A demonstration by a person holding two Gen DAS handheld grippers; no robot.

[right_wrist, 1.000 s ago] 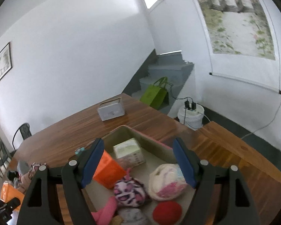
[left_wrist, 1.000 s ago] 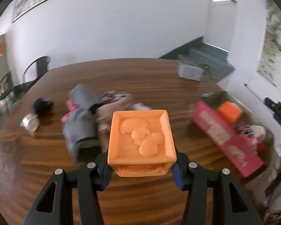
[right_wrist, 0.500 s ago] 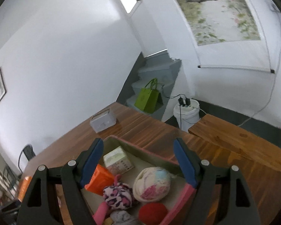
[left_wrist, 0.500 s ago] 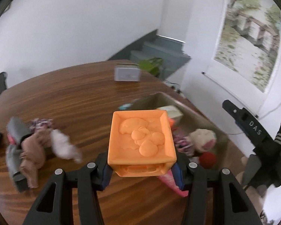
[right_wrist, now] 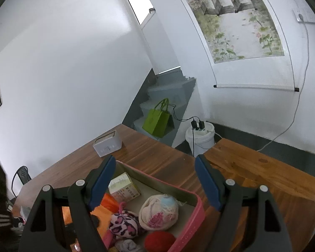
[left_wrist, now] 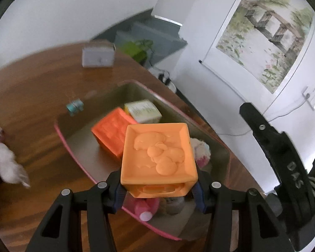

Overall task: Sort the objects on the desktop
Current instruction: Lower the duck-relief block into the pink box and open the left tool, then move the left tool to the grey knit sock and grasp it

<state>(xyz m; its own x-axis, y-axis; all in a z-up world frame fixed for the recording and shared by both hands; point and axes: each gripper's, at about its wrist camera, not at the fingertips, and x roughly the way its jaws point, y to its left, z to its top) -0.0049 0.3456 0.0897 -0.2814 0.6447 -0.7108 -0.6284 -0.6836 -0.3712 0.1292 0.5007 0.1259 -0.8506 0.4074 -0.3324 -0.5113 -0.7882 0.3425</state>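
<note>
Currently left gripper (left_wrist: 158,191) clamping orange cube (left_wrist: 158,159) above pink-rimmed box (left_wrist: 73,147); right gripper (right_wrist: 155,182) jaws wide, nothing held, over same box.

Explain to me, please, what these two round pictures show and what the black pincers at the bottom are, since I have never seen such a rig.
No robot here: a person holds a two-finger gripper in each hand, each with a fisheye camera looking along its fingers. In the left view, the left gripper is clamped on an orange embossed cube above a pink-rimmed box on the wooden table. In the right view, the right gripper is open and empty over that box, which holds a small carton, a red ball, and soft toys. A grey box stands further back.
</note>
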